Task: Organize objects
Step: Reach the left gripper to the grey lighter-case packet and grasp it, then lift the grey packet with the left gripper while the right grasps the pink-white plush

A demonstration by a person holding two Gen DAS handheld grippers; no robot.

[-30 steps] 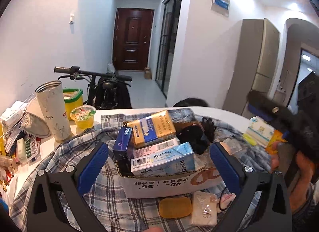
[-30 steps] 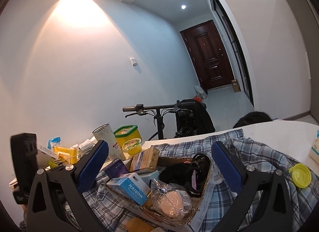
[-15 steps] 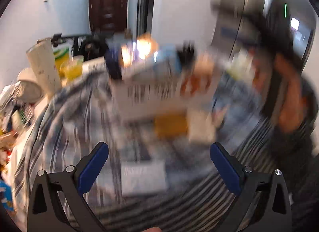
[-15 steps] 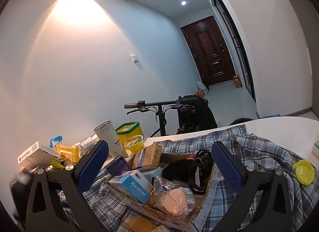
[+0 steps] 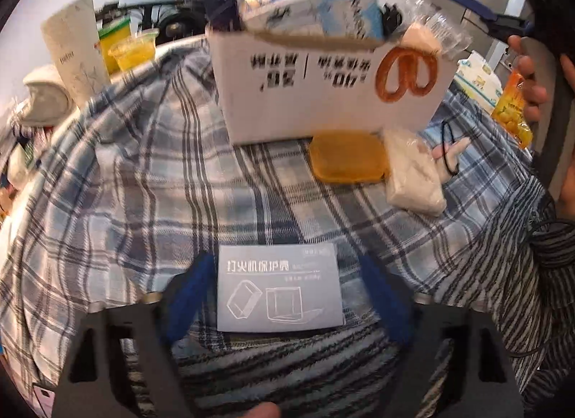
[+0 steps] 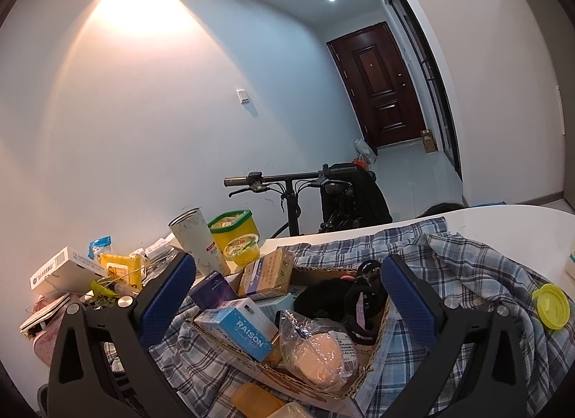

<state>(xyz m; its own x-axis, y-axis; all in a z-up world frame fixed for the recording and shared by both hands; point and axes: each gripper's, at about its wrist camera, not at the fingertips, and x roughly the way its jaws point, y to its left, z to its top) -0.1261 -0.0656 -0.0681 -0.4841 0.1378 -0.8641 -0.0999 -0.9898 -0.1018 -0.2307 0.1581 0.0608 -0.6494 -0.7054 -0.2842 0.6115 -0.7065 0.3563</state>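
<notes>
A flat grey carton with line drawings lies on the plaid cloth near the front edge. My left gripper points down at it; its jaws are closing with the carton between them, and a small gap shows at each side. Beyond stands a white cardboard box full of packets. An orange soap bar and a white packet lie against its front. My right gripper hovers open over that same box, holding nothing.
A pale tumbler, a yellow tub and small boxes crowd the table's left side. A yellow lid lies on the cloth at right. A bicycle stands behind the table. A striped sleeve lies at right.
My left gripper has tipped downward and dropped toward the cloth, and its fingers have narrowed around the grey carton. The right gripper has stayed nearly still.
</notes>
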